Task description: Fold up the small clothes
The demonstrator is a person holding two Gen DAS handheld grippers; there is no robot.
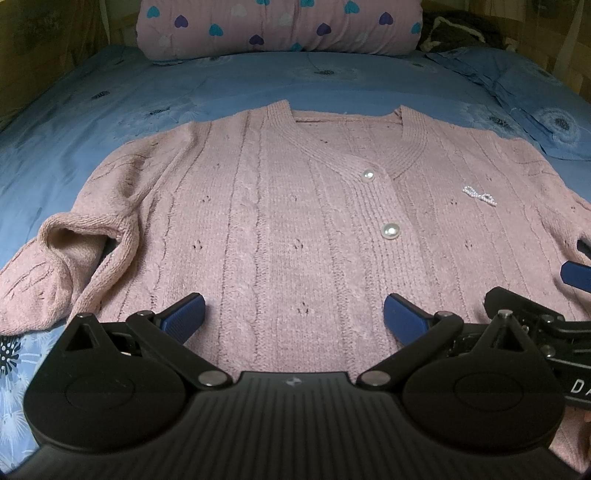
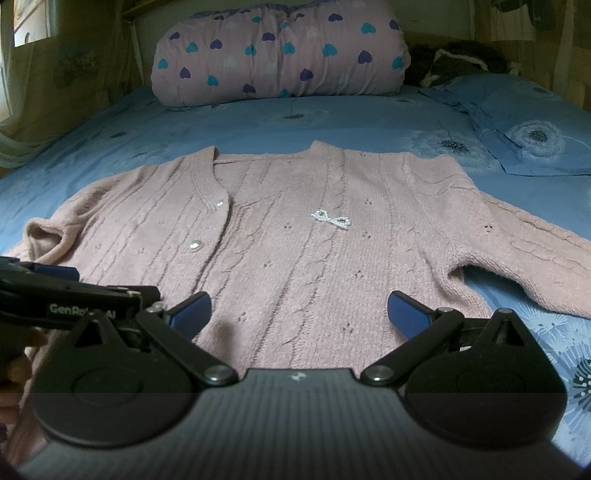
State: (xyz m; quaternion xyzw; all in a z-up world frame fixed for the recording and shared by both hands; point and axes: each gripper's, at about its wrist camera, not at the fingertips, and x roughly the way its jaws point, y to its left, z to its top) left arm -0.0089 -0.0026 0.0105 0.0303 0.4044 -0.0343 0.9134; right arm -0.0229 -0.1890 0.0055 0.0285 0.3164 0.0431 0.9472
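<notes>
Bed (image 2: 258,122) covered with a blue sheet (image 1: 110,110) printed with dandelion heads, pale and dark. Rolled pink quilt (image 2: 280,55) with teal, purple and white hearts lies across the head of the bed. Dark bundle (image 2: 454,59) beside the quilt at its right end; contents cannot be told. Blue pillow (image 2: 528,125) in matching print at the right edge. Yellowish patterned curtain (image 2: 66,66) hangs along the left side; bright window patch (image 2: 31,26) at upper left. Brownish wall (image 1: 565,40) on the right. Lighting dim, daylight from the left
</notes>
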